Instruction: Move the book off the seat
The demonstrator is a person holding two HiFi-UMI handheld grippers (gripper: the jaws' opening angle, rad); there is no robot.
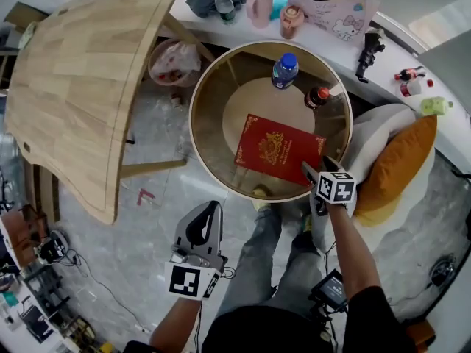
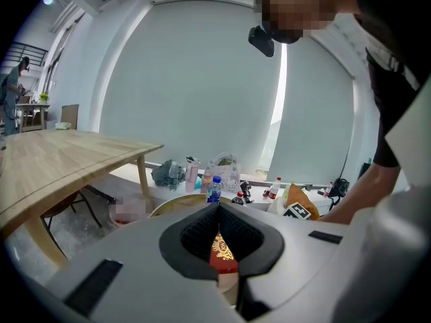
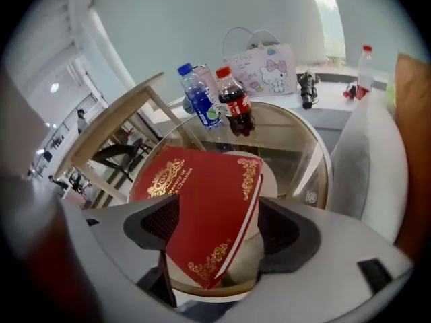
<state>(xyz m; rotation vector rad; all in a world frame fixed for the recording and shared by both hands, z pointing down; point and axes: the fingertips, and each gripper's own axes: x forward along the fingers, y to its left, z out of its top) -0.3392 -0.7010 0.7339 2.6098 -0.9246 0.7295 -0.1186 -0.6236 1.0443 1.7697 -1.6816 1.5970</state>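
The book (image 1: 278, 149) is a red hardback w/ gold scrollwork in the cover corners, a gold crest & gold title lettering near one end. A thin pale page edge shows along one side in the right gripper view (image 3: 202, 207). It lies closed, cover up, on the round glass desk (image 1: 191, 123), in the 5 o'clock part of the top in the head view and turned a bit askew, not on the seat. The white seat (image 1: 375, 134) w/ its orange cushion (image 1: 397, 164) stands just beside the desk at 3 o'clock. The right gripper (image 1: 318, 166) is at the book's near corner, around 5 o'clock on the rim. Its fingers are released and spread wide, w/ that corner between them (image 3: 219, 224); the pads don't clamp it. The left gripper (image 1: 212, 210) hangs off the desk at approx 7 o'clock, over the floor, well apart from the book. Its fingers are clenched tip to tip w/ nothing in them, the red cover only seen through the gap behind (image 2: 219, 210). Also on the glass: a blue-cap bottle (image 1: 285, 70) at 12 o'clock and a cola bottle (image 1: 317, 96) at 2 o'clock, both upright, clear of the book.
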